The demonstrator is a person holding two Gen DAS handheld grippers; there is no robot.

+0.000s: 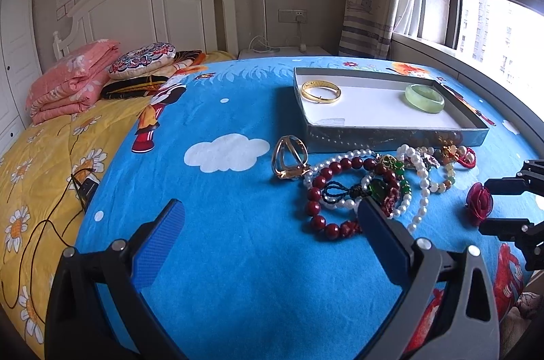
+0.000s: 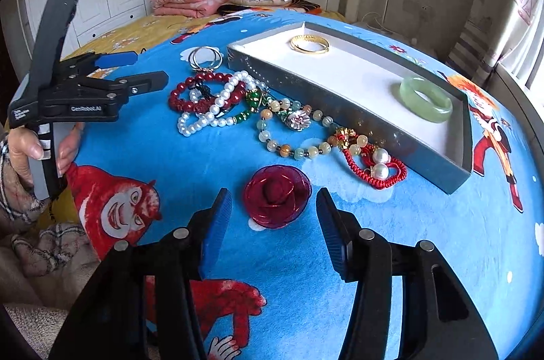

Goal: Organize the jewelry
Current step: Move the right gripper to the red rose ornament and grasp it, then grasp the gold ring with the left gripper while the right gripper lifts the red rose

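Jewelry lies on a blue cartoon blanket (image 2: pixel 238 156) spread over the bed. A shallow grey tray (image 2: pixel 357 115) with a white floor holds a gold bangle (image 2: pixel 310 44) near its far end and a green jade bangle (image 2: pixel 426 100) near its other end, well apart from each other. In front of the tray sits a tangle: a red bead bracelet (image 2: pixel 204 88), white pearl strands (image 2: pixel 217 108), a pale multicolour bead bracelet (image 2: pixel 295 135), a red cord bracelet (image 2: pixel 374 166) with two pearls, and thin metal hoops (image 2: pixel 204 57) at the far edge of the heap.

A red rose brooch (image 2: pixel 277 202) lies apart from the heap, nearest the right claw (image 2: pixel 273 236). That claw's fingers stand on either side of the rose without touching it, jaws half spread and holding nothing.

The left claw (image 1: pixel 272 241) hangs over bare blanket beside the red beads, jaws wide and empty. A hand (image 2: pixel 23 156) grips its handle.
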